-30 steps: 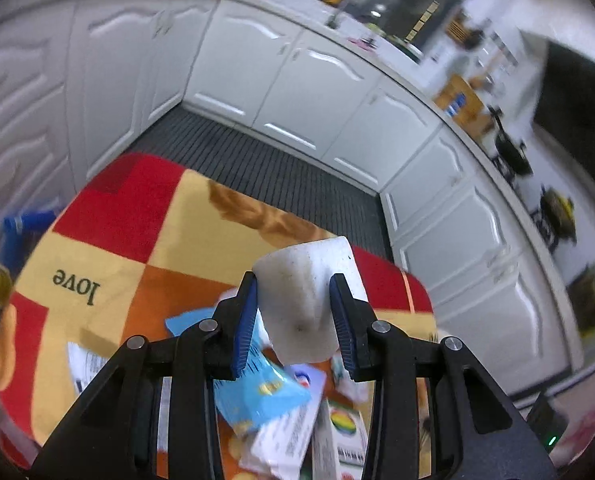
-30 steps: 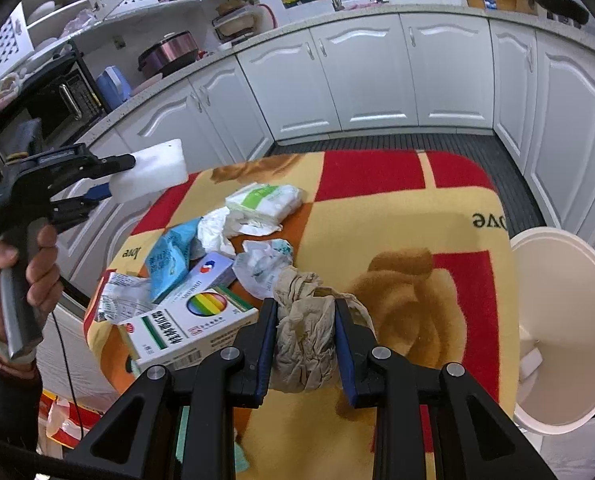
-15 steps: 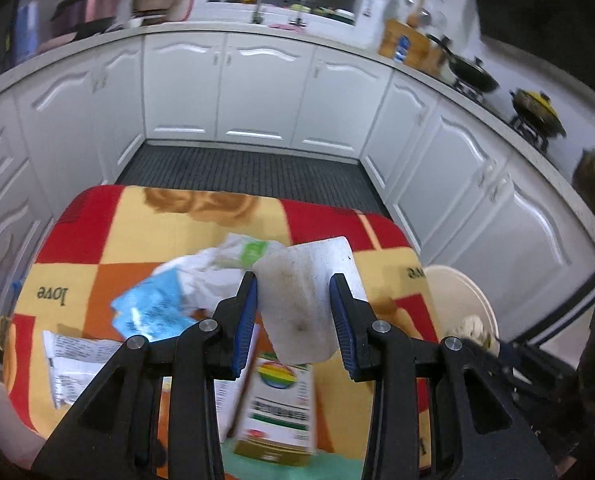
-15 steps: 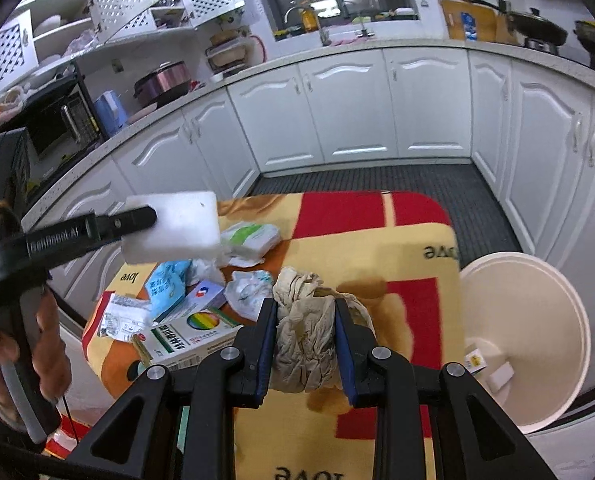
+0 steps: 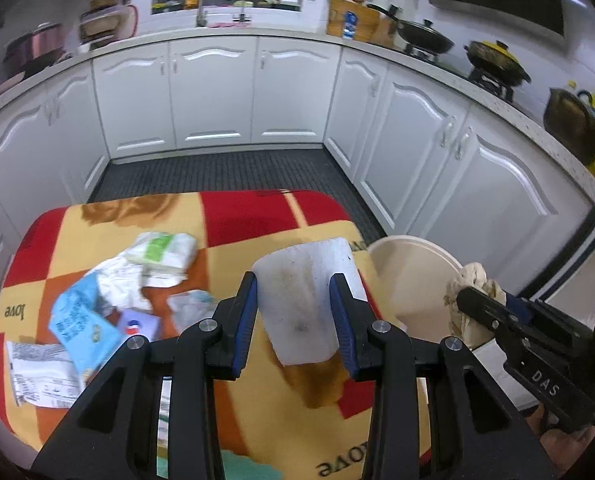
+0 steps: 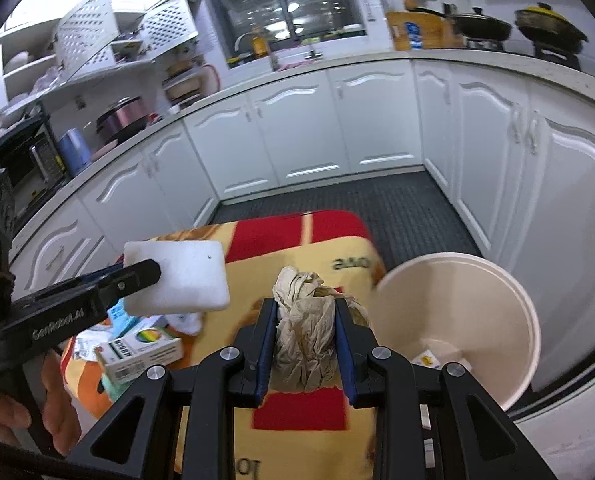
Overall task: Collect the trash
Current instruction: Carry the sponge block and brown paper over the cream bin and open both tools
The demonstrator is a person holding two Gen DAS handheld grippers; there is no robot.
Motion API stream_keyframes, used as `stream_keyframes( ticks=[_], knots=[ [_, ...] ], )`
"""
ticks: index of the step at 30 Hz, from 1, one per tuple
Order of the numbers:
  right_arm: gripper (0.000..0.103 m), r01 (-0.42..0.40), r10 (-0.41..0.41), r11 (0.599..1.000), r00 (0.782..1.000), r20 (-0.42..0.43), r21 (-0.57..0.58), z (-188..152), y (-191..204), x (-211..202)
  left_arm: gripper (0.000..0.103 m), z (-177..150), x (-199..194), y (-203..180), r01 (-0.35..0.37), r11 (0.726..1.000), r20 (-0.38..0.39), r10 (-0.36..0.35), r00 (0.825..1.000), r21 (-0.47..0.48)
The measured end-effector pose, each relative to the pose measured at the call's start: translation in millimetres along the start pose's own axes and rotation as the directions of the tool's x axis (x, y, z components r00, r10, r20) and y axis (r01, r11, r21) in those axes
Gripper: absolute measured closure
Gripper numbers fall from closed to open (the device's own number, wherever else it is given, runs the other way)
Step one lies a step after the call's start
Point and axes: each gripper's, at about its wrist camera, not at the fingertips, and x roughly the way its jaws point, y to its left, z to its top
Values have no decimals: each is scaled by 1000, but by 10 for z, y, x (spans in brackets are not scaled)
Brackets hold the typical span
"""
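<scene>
Bin (image 6: 509, 300) mouth gapes unobstructed — litter (image 5: 109, 300) crowds table's (image 5: 257, 216) left.

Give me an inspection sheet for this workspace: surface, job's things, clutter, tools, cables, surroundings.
Surface: table under a red, yellow and orange patchwork cloth printed "love".
Job's things: stained white foam slab; crumpled beige paper wad; round cream plastic bin beside the table, a few scraps inside.
Clutter: light blue packet, white tissue pack with green label, printed paper slip, white carton with rainbow circle, all on the cloth.
Tools: left tool shut on the slab above the table; right tool shut on the wad near the bin.
Cables: nothing seen.
Surroundings: white kitchen cabinets, dark ribbed floor mat.
</scene>
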Motion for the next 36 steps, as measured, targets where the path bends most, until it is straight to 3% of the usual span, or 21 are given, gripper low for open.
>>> stream_keyframes(
  ticks=[15, 23, 30, 33, 35, 36],
  knots=[
    [77, 110, -108, 987, 994, -23, 120, -115, -838, -30, 69, -25, 505, -729, 135, 990, -107, -131, 986, 32],
    [77, 157, -149, 975, 987, -63, 159, -196, -1139, 130, 67, -109, 838, -923, 153, 988, -151, -150, 977, 10],
    [71, 177, -162, 968, 982, -95, 180, -240, -1271, 242, 64, -166, 1027, -963, 159, 987, -177, -159, 971, -11],
    [55, 185, -171, 965, 981, -91, 184, -246, -1300, 256, 55, -172, 1063, -973, 160, 987, -178, -160, 971, -10],
    [54, 190, -176, 963, 980, -91, 190, -252, -1331, 255, 40, -173, 1067, -966, 171, 985, -175, -171, 970, -15],
    [54, 189, -174, 963, 980, -93, 194, -255, -1340, 254, 39, -174, 1062, -964, 175, 984, -173, -175, 969, -17]
  ],
)
